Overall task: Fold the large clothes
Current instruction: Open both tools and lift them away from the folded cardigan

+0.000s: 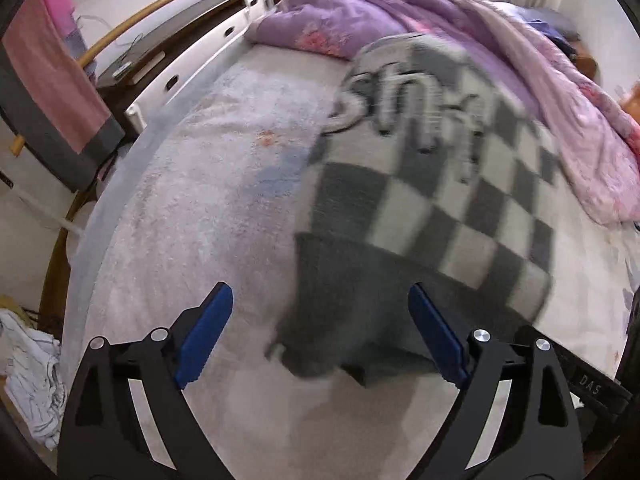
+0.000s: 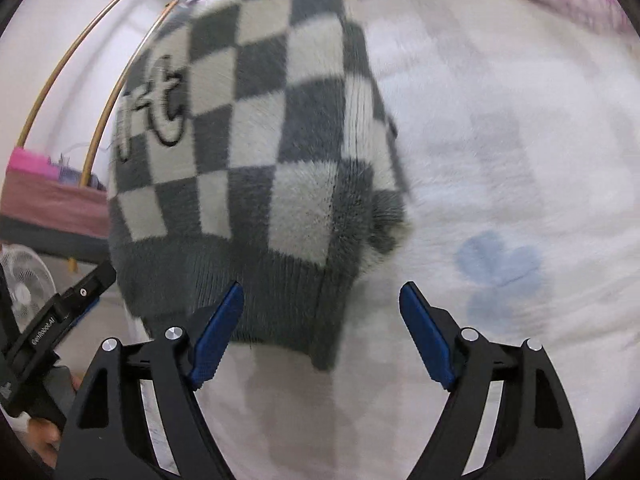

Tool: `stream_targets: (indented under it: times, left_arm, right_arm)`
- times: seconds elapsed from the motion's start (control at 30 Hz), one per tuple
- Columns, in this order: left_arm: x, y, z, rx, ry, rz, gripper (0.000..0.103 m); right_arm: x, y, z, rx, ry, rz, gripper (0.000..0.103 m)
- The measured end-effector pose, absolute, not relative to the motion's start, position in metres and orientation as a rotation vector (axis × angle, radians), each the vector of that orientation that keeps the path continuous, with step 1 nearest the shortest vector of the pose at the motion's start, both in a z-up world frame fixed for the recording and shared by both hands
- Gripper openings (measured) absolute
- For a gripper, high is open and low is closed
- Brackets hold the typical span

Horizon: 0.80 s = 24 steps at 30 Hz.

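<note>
A grey and white checkered sweater (image 1: 432, 184) with outlined lettering lies on the pale bed sheet (image 1: 192, 208), its dark ribbed hem nearest me; it looks motion-blurred. My left gripper (image 1: 320, 332) is open, its blue pads wide apart just over the hem's left corner, holding nothing. In the right wrist view the sweater (image 2: 256, 140) fills the left and centre, hem low. My right gripper (image 2: 322, 328) is open over the hem's right corner, empty. The left gripper's body (image 2: 60, 320) shows at the left edge.
A purple and pink quilt (image 1: 460, 28) is bunched at the far side of the bed. A white and dark drawer unit (image 1: 188, 52) and a rack with a pink towel (image 1: 52, 72) stand left of the bed. Crumpled pale clothes (image 1: 28, 380) lie on the floor. A white fan (image 2: 24, 288) stands left.
</note>
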State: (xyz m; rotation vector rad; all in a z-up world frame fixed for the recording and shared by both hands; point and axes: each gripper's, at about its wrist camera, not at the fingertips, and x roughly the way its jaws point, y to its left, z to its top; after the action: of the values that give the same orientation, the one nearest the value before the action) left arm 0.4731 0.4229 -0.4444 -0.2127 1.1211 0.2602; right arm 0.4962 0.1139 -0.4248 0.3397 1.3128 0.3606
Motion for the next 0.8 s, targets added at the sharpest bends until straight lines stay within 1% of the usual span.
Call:
stream_targets:
  times: [0.07, 0.13, 0.37, 0.4, 0.43, 0.67, 0.73, 0.8]
  left_arm:
    - [0.465, 0.407, -0.430, -0.187, 1.100, 0.258, 0.090]
    - [0.457, 0.389, -0.417, -0.176, 1.091, 0.246, 0.090]
    - [0.411, 0.316, -0.355, -0.163, 1.005, 0.229, 0.090]
    - [0.401, 0.305, -0.345, -0.161, 0.990, 0.236, 0.091]
    - [0.394, 0.297, -0.337, -0.161, 0.983, 0.240, 0.091]
    - [0.319, 0.216, -0.265, -0.142, 0.891, 0.248, 0.092]
    - [0.298, 0.195, -0.244, -0.129, 0.862, 0.250, 0.092]
    - [0.274, 0.174, -0.220, -0.147, 0.839, 0.243, 0.092]
  right_arm:
    - [0.490, 0.109, -0.400, 0.284, 1.267, 0.385, 0.077]
    - [0.474, 0.098, -0.383, 0.251, 1.238, 0.401, 0.081]
    - [0.419, 0.068, -0.317, 0.157, 1.115, 0.463, 0.084]
    - [0.409, 0.058, -0.319, 0.148, 1.101, 0.472, 0.084]
    - [0.400, 0.050, -0.309, 0.138, 1.083, 0.476, 0.085]
    - [0.340, -0.013, -0.238, 0.131, 0.998, 0.499, 0.090]
    - [0.322, -0.033, -0.219, 0.132, 0.982, 0.502, 0.095]
    - [0.301, -0.053, -0.196, 0.115, 0.950, 0.501, 0.095]
